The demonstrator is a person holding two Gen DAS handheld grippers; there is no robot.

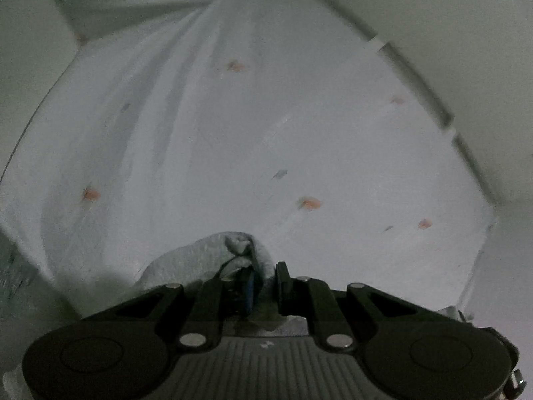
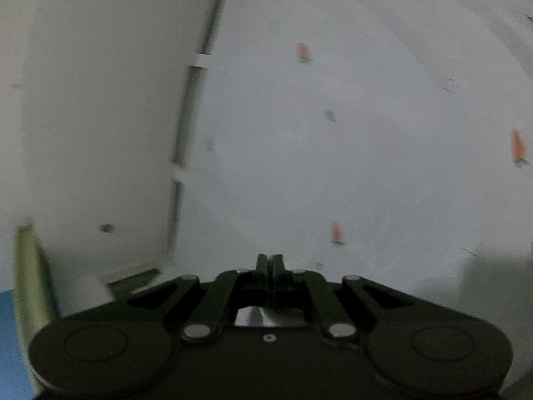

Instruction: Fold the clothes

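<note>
Your left claw (image 1: pixel 263 275) is clamped on a bunched edge of the white garment (image 1: pixel 206 140), a pale cloth dotted with small orange marks, which spreads out ahead of it with long creases running up its left side. Your right claw (image 2: pixel 269 261) has its jaws pressed together; the same spotted cloth fills the view beyond them, but whether a thin layer is pinched there cannot be told, so check for it before you rely on that side. The step in hand looks like carrying an edge over to make a fold. Keep both claws level with each other, so the cloth travels as one flat sheet rather than dragging into those creases. Hold steady tension between your hands, enough to flatten the wrinkles without tugging the bunched edge out of the left grip. Stay clear of the wall (image 1: pixel 466 33) and the grey strip (image 2: pixel 190 106) along it. Lay the edge down before letting go.
</note>
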